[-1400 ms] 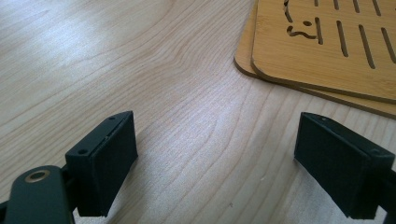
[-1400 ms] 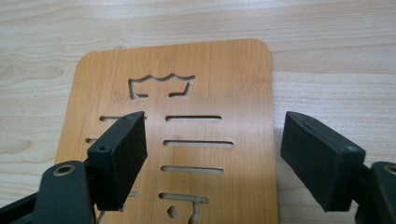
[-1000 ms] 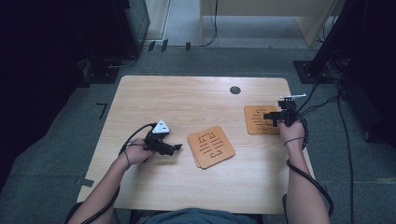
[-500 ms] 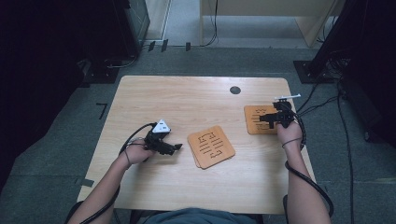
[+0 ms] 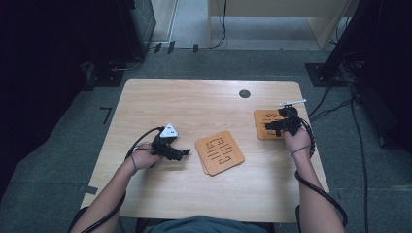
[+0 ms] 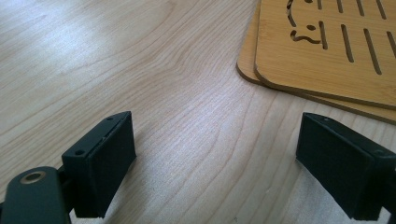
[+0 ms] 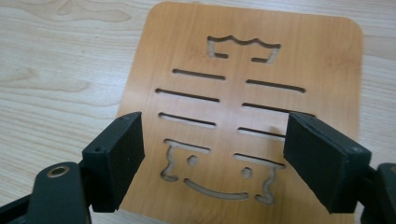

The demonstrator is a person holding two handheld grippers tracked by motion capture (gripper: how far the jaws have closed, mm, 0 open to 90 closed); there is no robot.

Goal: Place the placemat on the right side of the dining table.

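Note:
Two thin wooden boards with cut-out slots lie stacked [image 5: 220, 152] at the middle of the table, also seen as the stack [image 6: 336, 51] in the left gripper view. My left gripper [image 5: 184, 153] rests on the table just left of the stack, pointing at it. Its jaws are open [image 6: 215, 168] with bare tabletop between them. A third slotted board [image 5: 262, 121] lies alone at the right. My right gripper [image 5: 268, 127] hovers over that board [image 7: 247, 56], open [image 7: 215, 158], with its pads apart above the board's surface.
A dark round grommet [image 5: 245, 93] sits in the wooden table [image 5: 194, 102] near its far edge. Black equipment stands on the floor to the left and right, with cables [image 5: 340, 104] trailing off the table's right side.
My right gripper has slid a little to the left over the single board. The left gripper and all boards have stayed put.

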